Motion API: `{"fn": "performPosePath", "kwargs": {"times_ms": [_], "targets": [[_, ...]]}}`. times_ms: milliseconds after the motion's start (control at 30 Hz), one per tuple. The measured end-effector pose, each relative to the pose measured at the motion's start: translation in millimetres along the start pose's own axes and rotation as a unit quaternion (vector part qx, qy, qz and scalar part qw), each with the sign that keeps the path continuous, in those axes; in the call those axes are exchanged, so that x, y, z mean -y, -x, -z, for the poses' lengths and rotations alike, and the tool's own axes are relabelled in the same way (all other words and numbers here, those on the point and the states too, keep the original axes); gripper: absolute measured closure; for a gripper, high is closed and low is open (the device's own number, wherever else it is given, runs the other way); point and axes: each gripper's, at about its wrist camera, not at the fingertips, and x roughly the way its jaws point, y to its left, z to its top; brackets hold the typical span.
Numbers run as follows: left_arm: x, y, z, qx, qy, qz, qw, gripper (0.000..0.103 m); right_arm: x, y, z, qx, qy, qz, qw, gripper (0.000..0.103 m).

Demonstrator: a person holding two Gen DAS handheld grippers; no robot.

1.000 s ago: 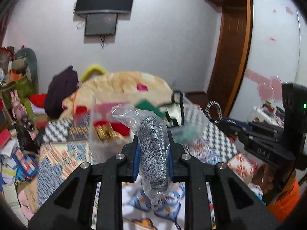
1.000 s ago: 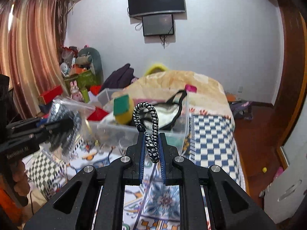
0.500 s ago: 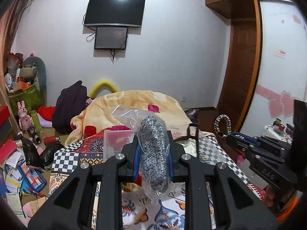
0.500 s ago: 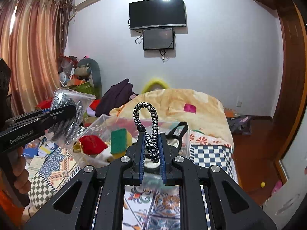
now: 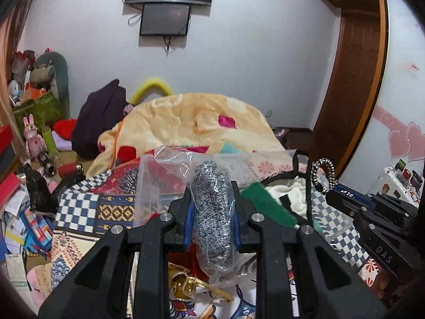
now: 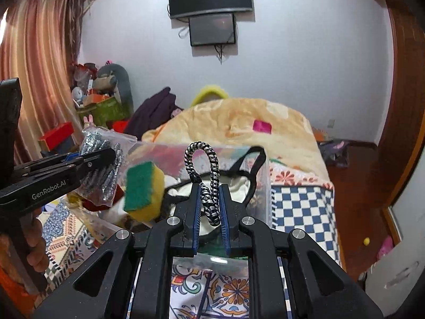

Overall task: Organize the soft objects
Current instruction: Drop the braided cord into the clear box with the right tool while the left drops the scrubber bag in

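**Q:** What are your tongs gripping?

**A:** My left tongs point(image 5: 212, 212) are clamping a clear plastic bag of grey-speckled scouring pads point(image 5: 212, 218), pads pressing both its sides. My right tongs point(image 6: 209, 207) are closing tight on a black-and-white braided cord loop point(image 6: 204, 175), which is standing upright above the tips.

**Q:** Where are they hovering?

**A:** Both are hanging over a clear plastic storage bin point(image 6: 261, 186) sitting on the bed point(image 6: 300, 207), on its patterned cover. The bag is hanging above the bin's left part, the cord above its middle.

**Q:** What is lying in the bin?

**A:** A yellow sponge with a green scrub face point(image 6: 143, 186) is leaning near the bin's left side, beside a cream cloth bag with black straps point(image 6: 239, 183). Beyond the bin, a peach blanket point(image 6: 239, 122) is lying heaped toward the bed's far end.
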Motion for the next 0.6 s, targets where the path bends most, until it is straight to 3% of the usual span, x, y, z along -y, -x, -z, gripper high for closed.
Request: {"fn": "performPosePath", "kwargs": {"times_ms": [200,267,300,333,400,500,600], "targets": [[3,-14,7,-0.021,-0.005,-0.001,0.9998,0.08,1,-17,8,-0.034,-0.001,-0.001,0.999,0.091],[2,-16,8,-0.027,-0.005,-0.002,0.9996,0.073,1,-19,11,-0.04,0.001,0.001,0.999,0.091],[0,-16,8,-0.029,-0.001,-0.002,0.9996,0.063,0,-19,12,-0.044,0.002,0.0,0.999,0.089],[-1,-15,9,-0.027,0.002,-0.003,0.9996,0.054,0,-19,14,-0.046,0.002,0.001,0.999,0.085],[-3,-11,9,-0.019,0.004,-0.005,0.9998,0.046,0,-17,14,-0.046,0.005,0.005,0.999,0.074],[-3,-3,8,-0.01,-0.001,-0.006,0.9999,0.045,1,-11,12,-0.038,0.007,0.009,0.999,0.064],[-1,9,5,0.001,-0.007,-0.003,1.0,0.044,2,-2,10,-0.031,0.009,0.01,0.999,0.064]]}}
